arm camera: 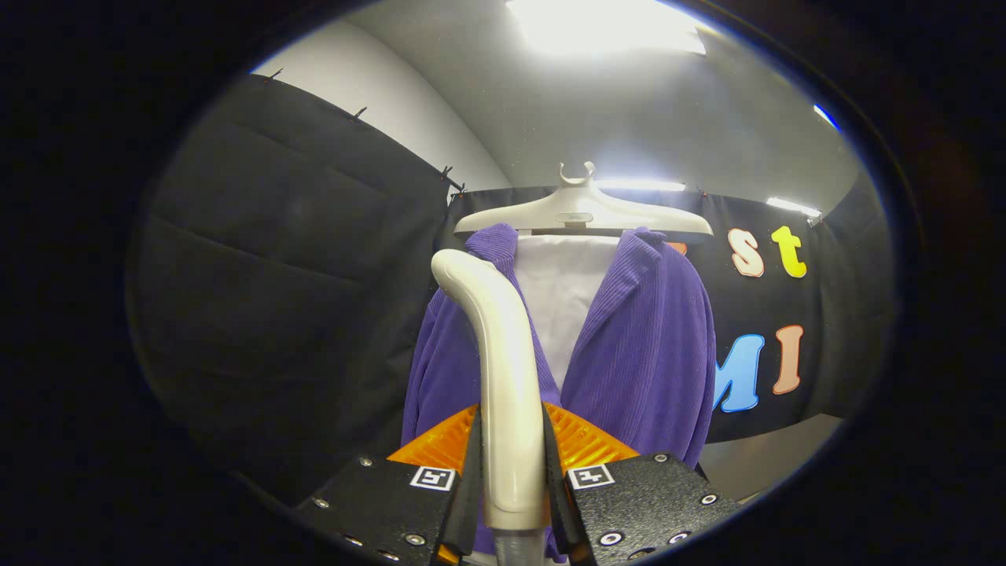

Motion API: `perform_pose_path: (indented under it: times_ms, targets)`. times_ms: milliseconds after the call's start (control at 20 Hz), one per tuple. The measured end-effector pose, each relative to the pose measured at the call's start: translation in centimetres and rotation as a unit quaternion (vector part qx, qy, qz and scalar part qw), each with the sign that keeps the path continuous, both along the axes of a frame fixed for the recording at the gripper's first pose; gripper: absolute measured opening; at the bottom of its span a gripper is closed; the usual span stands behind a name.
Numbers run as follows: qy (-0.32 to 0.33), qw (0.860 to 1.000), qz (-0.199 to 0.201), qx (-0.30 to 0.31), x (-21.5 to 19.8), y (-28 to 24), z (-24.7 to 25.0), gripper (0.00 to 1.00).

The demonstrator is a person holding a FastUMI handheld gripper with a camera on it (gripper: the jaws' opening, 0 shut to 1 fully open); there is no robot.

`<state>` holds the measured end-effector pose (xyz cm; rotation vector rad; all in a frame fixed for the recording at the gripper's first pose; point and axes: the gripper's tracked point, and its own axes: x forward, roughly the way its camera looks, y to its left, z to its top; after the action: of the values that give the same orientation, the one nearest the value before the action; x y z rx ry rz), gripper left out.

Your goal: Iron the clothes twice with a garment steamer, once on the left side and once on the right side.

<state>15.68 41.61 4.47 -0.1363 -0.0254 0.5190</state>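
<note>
The gripper (511,472) clamps the steamer handle (503,377) between both fingers — its head up against the purple jacket (644,346), hung on a white hanger (581,212).

A glossy, smooth plastic steamer handle (507,369) was seen against a ribbed, matt purple cloth jacket (644,354) hung on a smooth plastic hanger (581,212).

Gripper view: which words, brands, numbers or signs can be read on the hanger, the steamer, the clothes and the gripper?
No text can be read.
Hanger: small badge at its middle, too blurred to read.
Gripper: two square black-and-white marker patterns, no words or numbers; its fingers are shut on the steamer handle.
Steamer handle: no text.
Purple jacket: no text.
</note>
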Motion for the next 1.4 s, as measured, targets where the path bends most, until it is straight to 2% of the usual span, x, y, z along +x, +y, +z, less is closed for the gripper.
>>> perform_pose_path:
  times_ms: [150,400,1400]
  targets:
    - [0.006,1.0,0.005,-0.009,-0.2,-0.2,-1.7,0.38]
    - [0.028,0.999,0.006,-0.026,-3.2,-1.1,-5.9,0.38]
    - [0.118,0.991,0.007,-0.063,-7.1,-5.5,-18.5,0.38]
